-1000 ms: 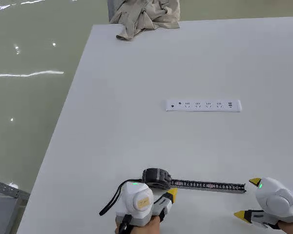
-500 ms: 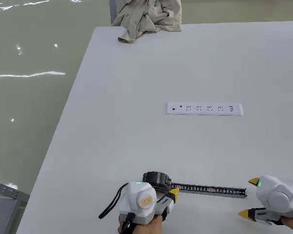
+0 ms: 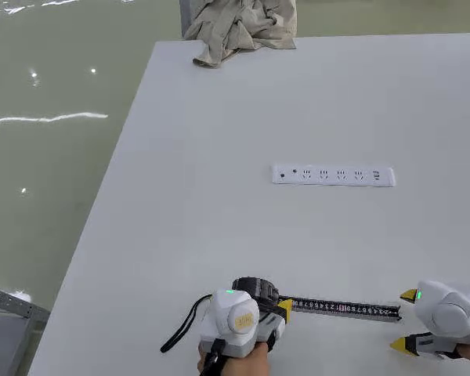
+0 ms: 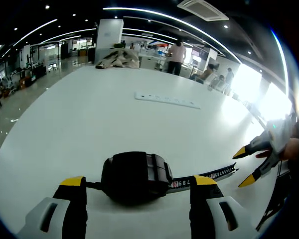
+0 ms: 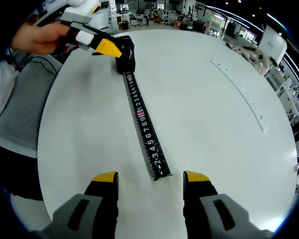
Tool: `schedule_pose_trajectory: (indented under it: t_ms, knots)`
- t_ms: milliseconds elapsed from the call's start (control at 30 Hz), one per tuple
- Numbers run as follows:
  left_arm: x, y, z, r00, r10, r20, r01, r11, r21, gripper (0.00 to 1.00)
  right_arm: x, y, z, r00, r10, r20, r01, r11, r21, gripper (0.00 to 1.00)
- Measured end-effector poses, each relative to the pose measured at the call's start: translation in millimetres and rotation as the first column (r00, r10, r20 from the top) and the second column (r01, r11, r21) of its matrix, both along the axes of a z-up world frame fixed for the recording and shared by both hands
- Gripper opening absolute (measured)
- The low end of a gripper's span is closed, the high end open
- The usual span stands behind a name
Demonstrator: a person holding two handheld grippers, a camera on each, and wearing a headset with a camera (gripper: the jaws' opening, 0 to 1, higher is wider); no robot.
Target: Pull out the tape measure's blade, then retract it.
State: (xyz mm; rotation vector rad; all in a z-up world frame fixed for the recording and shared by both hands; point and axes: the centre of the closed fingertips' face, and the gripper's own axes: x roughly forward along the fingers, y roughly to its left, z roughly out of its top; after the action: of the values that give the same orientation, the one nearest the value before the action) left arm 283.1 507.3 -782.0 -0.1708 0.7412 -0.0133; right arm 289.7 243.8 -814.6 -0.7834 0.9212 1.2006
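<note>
The jaws of my left gripper (image 4: pixel 138 181) are spread, one on each side of the case (image 3: pixel 255 288), and I see a gap on both sides, so I think they do not pinch it. The case lies at the lower middle of the head view on the white surface (image 3: pixel 219 157), and the blade (image 5: pixel 144 127) runs out from it to the right, flat on the surface. My right gripper (image 5: pixel 150 177) has its jaws spread too; the free end of the blade lies just in front of them, not held. I judge that the blade is already out and retracting is the step to do now. To do it well I would close the left jaws firmly on the two sides of the case, so it cannot slide, and keep them away from the slot where the blade enters. The strap (image 3: pixel 184 323) at the left of the case should stay outside the jaws. With the right jaws I would pinch the free end lightly and lead it toward the case, so the blade does not whip or fold. I count one case, one blade, one strap, one power strip (image 3: pixel 334 175) at the middle right of the head view, one cloth (image 3: pixel 239 27) at its top edge, and two grippers.
</note>
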Motion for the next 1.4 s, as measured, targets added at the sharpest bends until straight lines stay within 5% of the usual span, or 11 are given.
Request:
schedule_pose_trajectory:
  t_ms: [1400]
  knots:
    - [16.5, 2.2, -17.2, 1.000, 0.006, -0.030, -0.006, 1.000, 0.009, 0.72, 14.4, 0.1, -13.0, 0.990, 0.135, -0.033, -0.137, 0.990, -0.040, 0.33]
